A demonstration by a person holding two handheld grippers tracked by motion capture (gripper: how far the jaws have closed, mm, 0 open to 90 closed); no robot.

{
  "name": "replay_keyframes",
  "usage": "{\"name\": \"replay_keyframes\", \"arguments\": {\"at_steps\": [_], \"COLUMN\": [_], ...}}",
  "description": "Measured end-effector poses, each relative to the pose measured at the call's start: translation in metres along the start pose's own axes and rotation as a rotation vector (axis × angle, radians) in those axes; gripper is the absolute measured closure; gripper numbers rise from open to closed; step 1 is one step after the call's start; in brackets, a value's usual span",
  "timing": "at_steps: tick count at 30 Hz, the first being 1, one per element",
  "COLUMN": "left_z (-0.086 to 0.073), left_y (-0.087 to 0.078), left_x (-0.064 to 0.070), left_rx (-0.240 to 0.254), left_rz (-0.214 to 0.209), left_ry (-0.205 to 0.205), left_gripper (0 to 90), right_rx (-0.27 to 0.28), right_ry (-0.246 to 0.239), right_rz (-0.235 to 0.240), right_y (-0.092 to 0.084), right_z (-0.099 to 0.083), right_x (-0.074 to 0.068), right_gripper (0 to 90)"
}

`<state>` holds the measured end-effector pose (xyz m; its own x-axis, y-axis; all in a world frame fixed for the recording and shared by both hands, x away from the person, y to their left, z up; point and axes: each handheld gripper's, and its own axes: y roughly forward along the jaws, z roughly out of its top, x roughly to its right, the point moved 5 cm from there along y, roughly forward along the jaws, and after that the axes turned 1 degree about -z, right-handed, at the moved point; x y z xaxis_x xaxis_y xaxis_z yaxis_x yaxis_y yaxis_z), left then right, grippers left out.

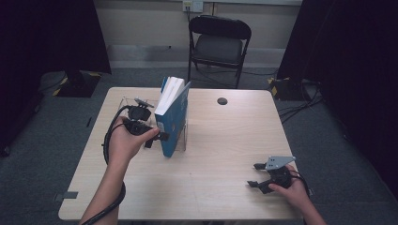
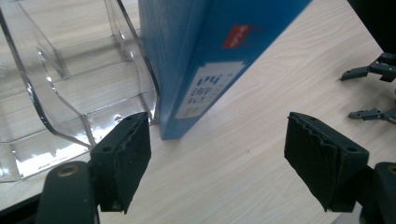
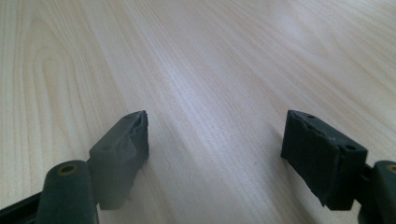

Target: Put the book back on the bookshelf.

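Note:
A blue book [image 1: 172, 112] stands upright, leaning slightly, in a clear plastic holder [image 1: 123, 104] on the left half of the wooden table [image 1: 225, 140]. My left gripper [image 1: 156, 139] sits just in front of the book's near lower corner, open and touching nothing. In the left gripper view the book's spine [image 2: 210, 56] with its white label rises just beyond the jaws of my left gripper [image 2: 217, 158], and the clear holder [image 2: 70, 93] lies to its left. My right gripper [image 1: 253, 175] rests near the table's front right, open over bare wood [image 3: 215, 154].
A small black round disc [image 1: 222, 101] lies on the far side of the table. A black folding chair [image 1: 219, 42] stands behind the table. Cables [image 1: 300, 105] run on the floor at the right. The right gripper [image 2: 349, 94] appears at the edge of the left gripper view.

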<state>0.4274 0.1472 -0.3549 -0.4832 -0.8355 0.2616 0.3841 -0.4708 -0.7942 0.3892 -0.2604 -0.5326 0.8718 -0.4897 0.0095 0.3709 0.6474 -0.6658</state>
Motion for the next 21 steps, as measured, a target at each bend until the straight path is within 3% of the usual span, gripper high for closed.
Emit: {"name": "replay_keyframes", "arguments": {"at_steps": [21], "left_z": [-0.029], "left_y": [0.005], "left_x": [-0.003], "left_rx": [0.006], "left_rz": [-0.008], "left_ry": [0.022], "left_gripper": [22.2], "right_rx": [-0.004], "right_ry": [-0.003], "right_rz": [0.006], "right_y": [0.0], "right_z": [0.0], "right_x": [0.0], "right_gripper": [22.3]}}
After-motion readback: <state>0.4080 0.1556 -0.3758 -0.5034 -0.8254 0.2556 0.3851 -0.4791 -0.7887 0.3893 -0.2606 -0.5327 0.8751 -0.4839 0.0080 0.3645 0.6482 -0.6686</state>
